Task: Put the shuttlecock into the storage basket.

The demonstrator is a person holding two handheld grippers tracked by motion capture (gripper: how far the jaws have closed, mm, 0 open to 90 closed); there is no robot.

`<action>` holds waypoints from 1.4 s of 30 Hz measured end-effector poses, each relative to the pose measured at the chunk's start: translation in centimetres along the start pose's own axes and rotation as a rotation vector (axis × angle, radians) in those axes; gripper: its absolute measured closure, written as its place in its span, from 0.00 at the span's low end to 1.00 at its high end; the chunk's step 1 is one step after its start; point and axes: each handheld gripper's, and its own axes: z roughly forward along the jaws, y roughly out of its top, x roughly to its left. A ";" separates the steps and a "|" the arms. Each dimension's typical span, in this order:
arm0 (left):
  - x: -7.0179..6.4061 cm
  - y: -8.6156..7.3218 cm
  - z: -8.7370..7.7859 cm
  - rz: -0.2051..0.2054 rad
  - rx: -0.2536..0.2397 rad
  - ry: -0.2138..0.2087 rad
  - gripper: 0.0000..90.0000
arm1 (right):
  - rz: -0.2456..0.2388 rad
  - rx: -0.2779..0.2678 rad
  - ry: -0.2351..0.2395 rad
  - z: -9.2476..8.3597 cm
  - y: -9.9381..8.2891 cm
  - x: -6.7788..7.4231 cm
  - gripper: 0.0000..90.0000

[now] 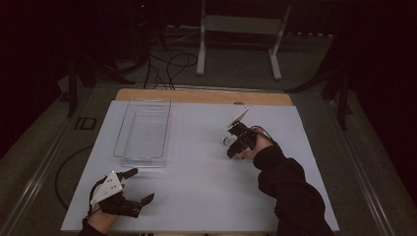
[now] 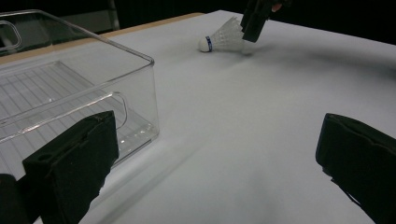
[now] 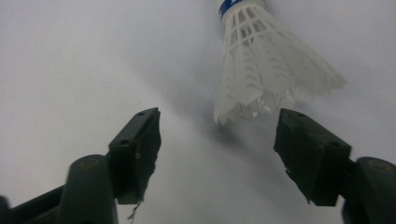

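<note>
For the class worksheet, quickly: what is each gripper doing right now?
Left gripper: open, holding nothing, beside the clear plastic bin.
Right gripper: open, at the shuttlecock skirt's edge, not gripping.

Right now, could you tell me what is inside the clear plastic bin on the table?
The clear plastic bin holds nothing that I can see: its ribbed floor shows through the walls. In the left gripper view, the left gripper's near jaw covers one low corner. The shuttlecock lies outside, on the white table.

A white-covered table [image 1: 196, 187] carries a clear plastic bin [image 1: 142, 132] and, well apart, what looks like a shuttlecock [image 2: 223, 38].
</note>
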 end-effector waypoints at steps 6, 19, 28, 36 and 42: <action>0.0 0.0 0.0 -0.001 -0.001 -0.003 0.00 | 0.003 0.002 -0.007 0.4 0.2 0.0 0.48; 0.0 -0.1 0.0 -0.001 0.002 -0.005 0.00 | 0.012 -0.007 -0.024 1.2 0.9 -0.2 0.56; 0.1 -0.1 0.0 -0.003 0.005 -0.007 0.00 | 0.015 -0.006 -0.014 2.0 1.4 -0.4 0.60; 0.1 -0.2 0.1 -0.006 0.005 -0.009 0.00 | 0.004 0.001 0.003 2.7 1.6 -0.6 0.71; 0.1 -0.2 0.1 -0.008 0.006 -0.011 0.00 | 0.003 0.016 0.010 2.8 1.9 -0.5 0.85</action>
